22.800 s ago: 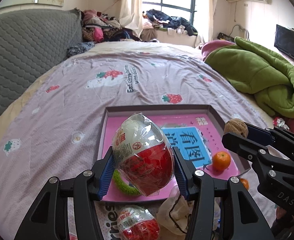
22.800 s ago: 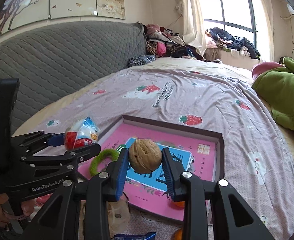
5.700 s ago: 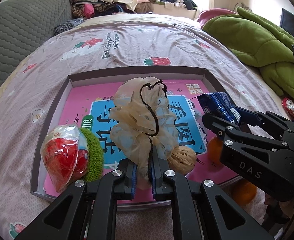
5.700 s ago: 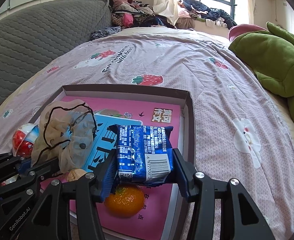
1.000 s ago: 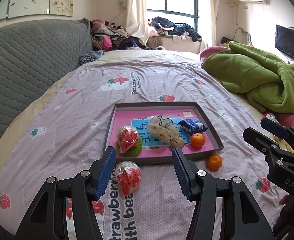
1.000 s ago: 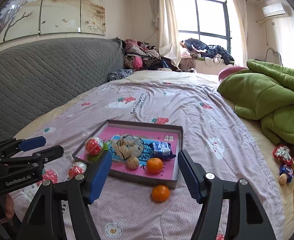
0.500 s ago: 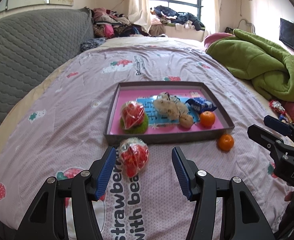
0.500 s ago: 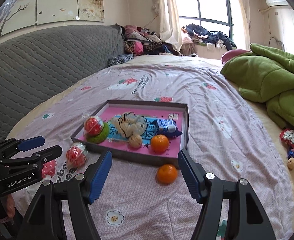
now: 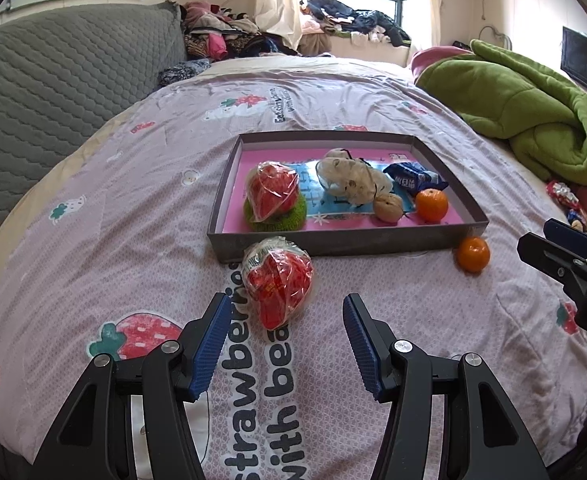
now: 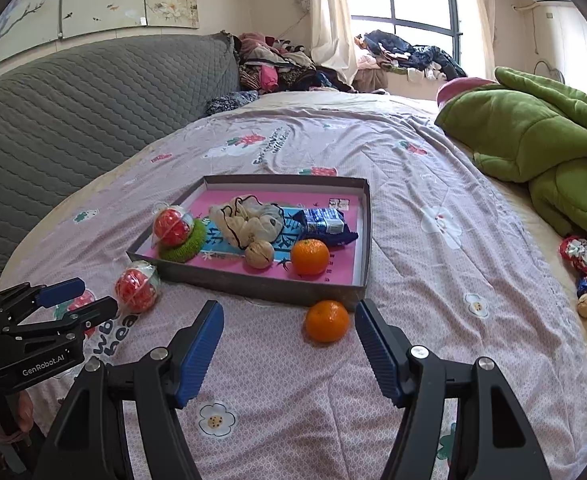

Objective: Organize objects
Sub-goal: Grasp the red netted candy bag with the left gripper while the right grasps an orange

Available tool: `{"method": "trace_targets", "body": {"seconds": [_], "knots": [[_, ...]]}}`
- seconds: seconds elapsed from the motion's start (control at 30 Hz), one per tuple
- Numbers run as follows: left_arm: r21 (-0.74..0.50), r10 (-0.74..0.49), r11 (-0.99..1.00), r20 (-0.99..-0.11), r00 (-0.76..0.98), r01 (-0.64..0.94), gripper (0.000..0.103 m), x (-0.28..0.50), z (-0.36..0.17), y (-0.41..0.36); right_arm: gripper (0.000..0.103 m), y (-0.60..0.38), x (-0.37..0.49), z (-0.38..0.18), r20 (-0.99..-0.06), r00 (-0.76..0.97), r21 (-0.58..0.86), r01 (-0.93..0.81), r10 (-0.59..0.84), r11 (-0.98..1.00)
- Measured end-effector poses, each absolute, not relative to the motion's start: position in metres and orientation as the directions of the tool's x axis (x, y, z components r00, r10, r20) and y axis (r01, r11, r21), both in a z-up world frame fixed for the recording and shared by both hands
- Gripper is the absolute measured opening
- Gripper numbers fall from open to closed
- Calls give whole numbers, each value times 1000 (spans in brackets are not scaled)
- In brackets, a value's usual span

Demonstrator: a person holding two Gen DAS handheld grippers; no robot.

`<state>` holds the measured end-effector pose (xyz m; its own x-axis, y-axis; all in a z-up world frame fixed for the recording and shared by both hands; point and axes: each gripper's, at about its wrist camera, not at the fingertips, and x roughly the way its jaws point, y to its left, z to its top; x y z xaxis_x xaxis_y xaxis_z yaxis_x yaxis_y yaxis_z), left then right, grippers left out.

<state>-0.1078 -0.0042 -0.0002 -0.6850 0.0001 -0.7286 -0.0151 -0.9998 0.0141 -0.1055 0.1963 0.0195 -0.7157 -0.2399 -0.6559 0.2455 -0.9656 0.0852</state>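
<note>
— Which step was in hand?

— Two things lay outside the shallow grey cardboard tray with the pink printed floor (image 9: pixel 373 240): a red egg-shaped toy in crinkly clear wrap (image 9: pixel 279 282) just before its near wall, and a small round orange (image 10: pixel 327 320) by its near right corner. The left gripper (image 9: pixel 283 336) hung just short of the egg, jaws spread and empty; the right gripper (image 10: pixel 289 340) faced the orange, equally released.

— And next?

— Likely straddle each, close, lift over the wall.

— What sat in the tray?

— A second wrapped red egg (image 9: pixel 272 189) on a green knitted ring (image 9: pixel 293 216), a beige mesh drawstring pouch (image 9: pixel 351 180), a walnut (image 9: pixel 389 207), another orange (image 9: pixel 431 204) and a blue snack packet (image 9: pixel 411 178).
</note>
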Motion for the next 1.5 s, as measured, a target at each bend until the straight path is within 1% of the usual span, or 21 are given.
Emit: {"method": "trace_targets", "body": {"seconds": [0.2, 0.57, 0.93, 1.13, 1.5], "knots": [[5, 25, -999, -730, -683, -42, 60, -113, -12, -6, 68, 196, -110, 10, -675, -700, 84, 237, -230, -968], [-3, 32, -999, -735, -677, -44, 60, -126, -28, -8, 68, 199, -122, -11, -710, -674, 80, 210, -204, -974], [-10, 22, -1000, -735, -678, -22, 60, -139, -36, -17, 68, 200, -138, -32, -727, -663, 71, 185, -178, -980], [-3, 19, -1000, -733, -680, -24, 60, -145, -39, -16, 68, 198, -152, -47, -753, -637, 77, 168, -168, -983], [3, 3, -1000, -730, -683, -7, 60, -159, -45, -16, 68, 199, -164, -58, -768, -620, 86, 144, -157, -986]]}}
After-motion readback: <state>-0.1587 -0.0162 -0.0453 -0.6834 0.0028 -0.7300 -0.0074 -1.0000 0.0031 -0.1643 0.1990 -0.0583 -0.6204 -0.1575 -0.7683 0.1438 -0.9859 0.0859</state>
